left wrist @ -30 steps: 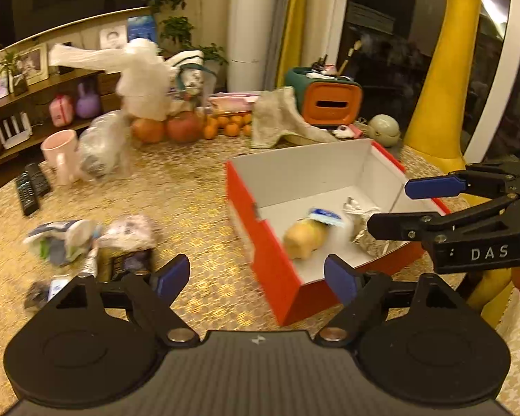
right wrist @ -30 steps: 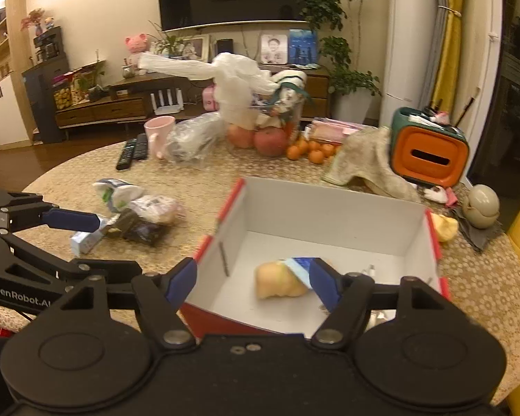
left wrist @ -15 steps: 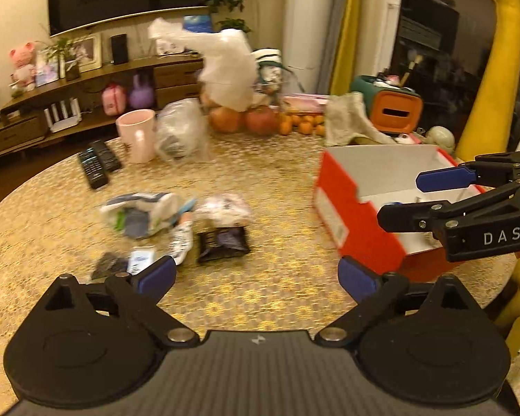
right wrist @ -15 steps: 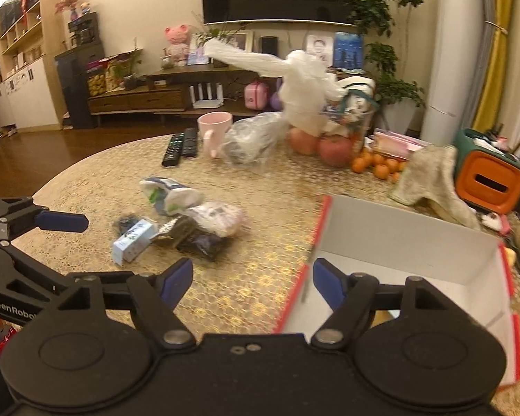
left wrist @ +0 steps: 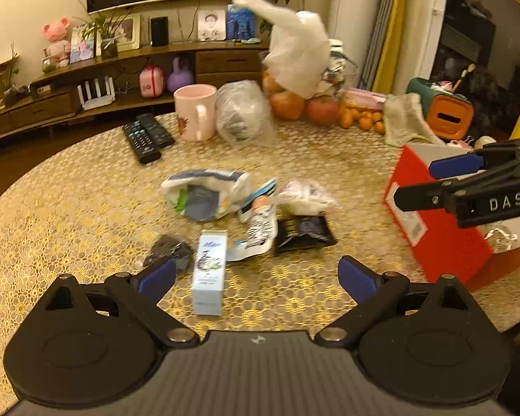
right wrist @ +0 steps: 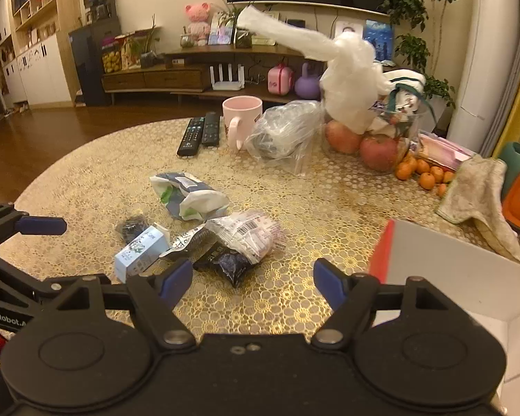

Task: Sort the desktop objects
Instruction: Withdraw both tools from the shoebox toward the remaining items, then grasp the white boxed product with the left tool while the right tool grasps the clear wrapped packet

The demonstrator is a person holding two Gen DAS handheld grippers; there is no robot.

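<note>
While small packets lie clustered near table's near edge, pale blue carton sits closest, dark sachet just beside. Red box with white interior stands at table's right edge, well apart from cluster. Left gripper hovers over carton, jaws wide, nothing held. Right gripper hangs between sachet and box, jaws wide, empty. Pink mug, remotes, fruit line far edge.
</note>
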